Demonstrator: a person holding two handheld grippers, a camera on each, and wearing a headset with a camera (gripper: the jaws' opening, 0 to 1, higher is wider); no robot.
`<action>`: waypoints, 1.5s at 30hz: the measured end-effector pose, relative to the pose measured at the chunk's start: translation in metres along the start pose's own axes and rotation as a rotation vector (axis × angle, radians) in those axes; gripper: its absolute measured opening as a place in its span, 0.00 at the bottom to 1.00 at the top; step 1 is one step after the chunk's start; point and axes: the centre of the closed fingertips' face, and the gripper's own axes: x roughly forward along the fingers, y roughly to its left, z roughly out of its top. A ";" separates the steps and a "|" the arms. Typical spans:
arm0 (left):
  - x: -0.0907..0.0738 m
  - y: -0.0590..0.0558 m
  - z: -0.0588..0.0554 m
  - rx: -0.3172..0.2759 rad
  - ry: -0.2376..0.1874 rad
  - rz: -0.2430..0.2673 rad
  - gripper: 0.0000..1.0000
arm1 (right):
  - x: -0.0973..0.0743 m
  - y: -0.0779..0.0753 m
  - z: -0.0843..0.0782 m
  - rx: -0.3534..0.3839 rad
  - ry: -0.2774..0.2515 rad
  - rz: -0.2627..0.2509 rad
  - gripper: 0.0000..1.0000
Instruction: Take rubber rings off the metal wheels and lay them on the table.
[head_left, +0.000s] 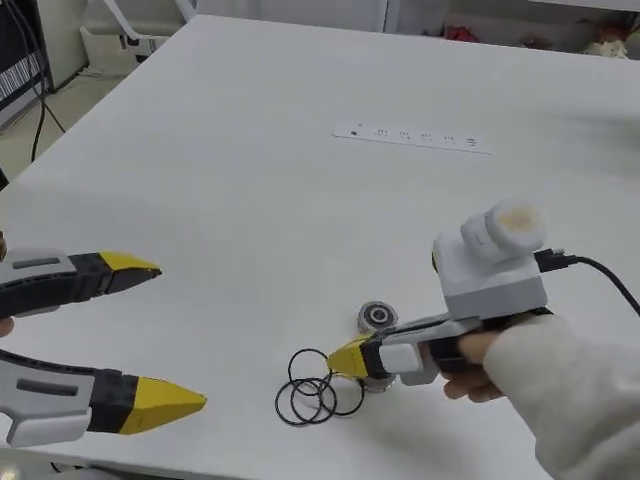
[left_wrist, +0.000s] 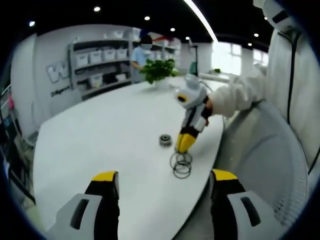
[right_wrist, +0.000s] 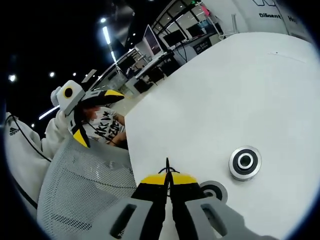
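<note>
Several thin black rubber rings lie overlapping near the front edge of the white table. A metal wheel sits just behind them, and a second wheel is half hidden under my right gripper. My right gripper rests its yellow tips at the pile's right side; in its own view the right gripper is shut, with a thin black ring edge sticking out of the tips. My left gripper hovers open at the left, apart from the rings, holding nothing.
A white power strip lies farther back on the table. The table's front edge runs close under the rings. A mesh chair back is below the edge. A person and a plant stand at the far end.
</note>
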 end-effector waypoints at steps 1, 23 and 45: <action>-0.001 0.000 -0.001 -0.003 0.002 0.002 0.75 | 0.001 -0.002 -0.003 -0.004 0.011 -0.006 0.00; 0.003 -0.008 -0.003 -0.017 -0.003 -0.002 0.76 | -0.007 -0.013 0.005 -0.111 0.008 -0.085 0.08; 0.003 -0.010 -0.001 -0.019 -0.011 -0.001 0.77 | -0.041 0.022 0.056 -0.287 -0.196 -0.110 0.43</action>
